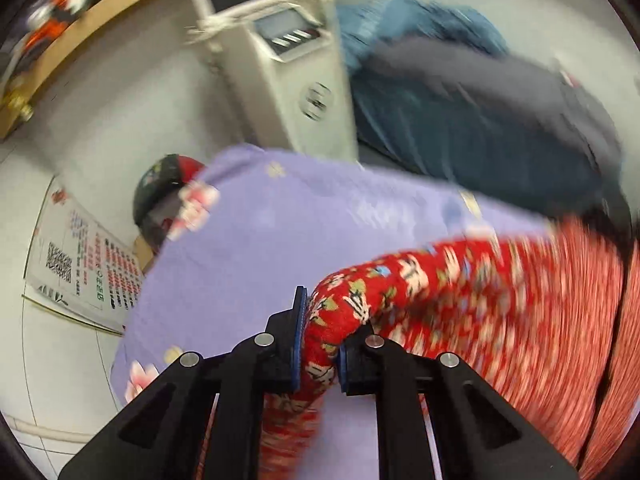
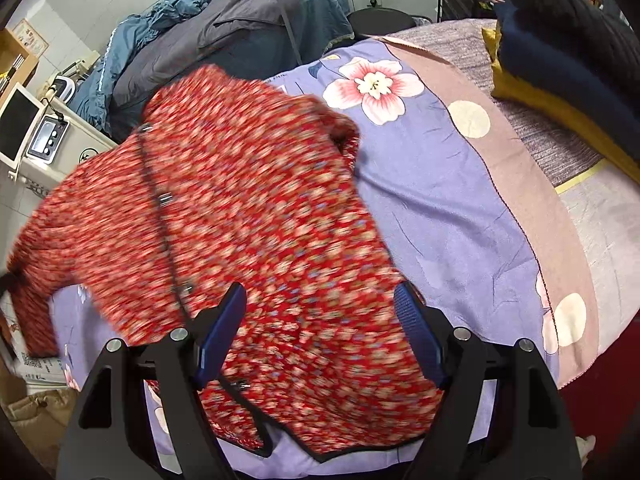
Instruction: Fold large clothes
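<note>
Left hand-held gripper pinches a sleeve of the red jacket, right hand-held gripper spread above it; folding on the bed has barely started, I judge.

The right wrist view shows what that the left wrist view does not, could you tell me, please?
Only the right wrist view shows the open right gripper, the jacket's dark button placket and folded dark and yellow clothes. Only the left wrist view shows the left gripper shut on a sleeve and a printed sheet. Both show the red floral jacket on the purple sheet.
</note>
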### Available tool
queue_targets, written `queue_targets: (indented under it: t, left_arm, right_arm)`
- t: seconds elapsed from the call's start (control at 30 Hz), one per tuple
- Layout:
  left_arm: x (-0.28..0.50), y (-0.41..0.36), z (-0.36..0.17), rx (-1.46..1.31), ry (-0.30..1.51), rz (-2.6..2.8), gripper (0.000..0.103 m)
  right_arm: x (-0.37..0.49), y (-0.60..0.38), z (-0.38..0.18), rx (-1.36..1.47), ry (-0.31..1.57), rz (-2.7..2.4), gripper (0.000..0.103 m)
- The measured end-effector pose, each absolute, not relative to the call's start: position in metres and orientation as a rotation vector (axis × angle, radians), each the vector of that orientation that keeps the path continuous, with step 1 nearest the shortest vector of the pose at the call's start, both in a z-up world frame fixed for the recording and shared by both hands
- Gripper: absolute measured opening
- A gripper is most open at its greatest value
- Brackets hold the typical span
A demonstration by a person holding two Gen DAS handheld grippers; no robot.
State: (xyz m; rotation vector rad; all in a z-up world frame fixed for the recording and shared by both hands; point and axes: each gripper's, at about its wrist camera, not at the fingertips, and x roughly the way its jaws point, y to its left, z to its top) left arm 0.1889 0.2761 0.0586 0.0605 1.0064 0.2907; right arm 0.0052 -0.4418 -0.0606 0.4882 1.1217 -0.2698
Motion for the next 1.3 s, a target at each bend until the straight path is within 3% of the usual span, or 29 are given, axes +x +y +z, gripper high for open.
queue_targets:
  t: [0.13,0.33,0.4,0.43,0.47,0.83,1.0,1.1,1.17,1.23,1.3]
  left_arm:
    - [0.238,0.326,0.083,0.095,0.95,0.442,0.013]
    - [0.269,0.346,-0.029,0.249,1.322,0.486,0.02]
    - [0.249,0.343,-0.057,0.167,1.345,0.461,0.048]
    - [0.241,0.343,-0.062,0.118,1.336,0.44,0.078]
    - [0.226,0.34,-0.069,0.03,1.316,0.404,0.09]
    - [0.146,0.311,-0.027,-0.081,1.194,0.286,0.097]
    - [0.116,0.279,-0.045,-0.061,1.253,0.231,0.097]
    - [0.088,0.247,-0.064,-0.088,1.307,0.175,0.097]
    - [0.073,0.229,-0.076,-0.115,1.334,0.148,0.097]
    - [0.06,0.212,-0.086,-0.137,1.357,0.12,0.097]
    - [0.047,0.194,-0.092,-0.144,1.373,0.102,0.097]
  right_arm:
    - [0.006,-0.436,-0.054,0.49,1.104,-0.284,0.076]
    - [0.001,-0.428,-0.068,0.532,1.146,-0.291,0.076]
    - [0.0,-0.43,-0.076,0.578,1.163,-0.285,0.076]
    - [0.0,-0.431,-0.079,0.6,1.171,-0.283,0.076]
    - [0.0,-0.434,-0.084,0.62,1.182,-0.288,0.076]
    - [0.045,-0.411,-0.143,0.664,1.284,-0.048,0.076]
    - [0.084,-0.4,-0.141,0.524,1.124,0.002,0.078]
    - [0.108,-0.385,-0.151,0.45,1.163,0.091,0.082]
    - [0.113,-0.373,-0.159,0.414,1.211,0.124,0.075]
    - [0.105,-0.362,-0.159,0.307,1.212,0.084,0.044]
    - [0.096,-0.361,-0.154,0.276,1.211,0.069,0.023]
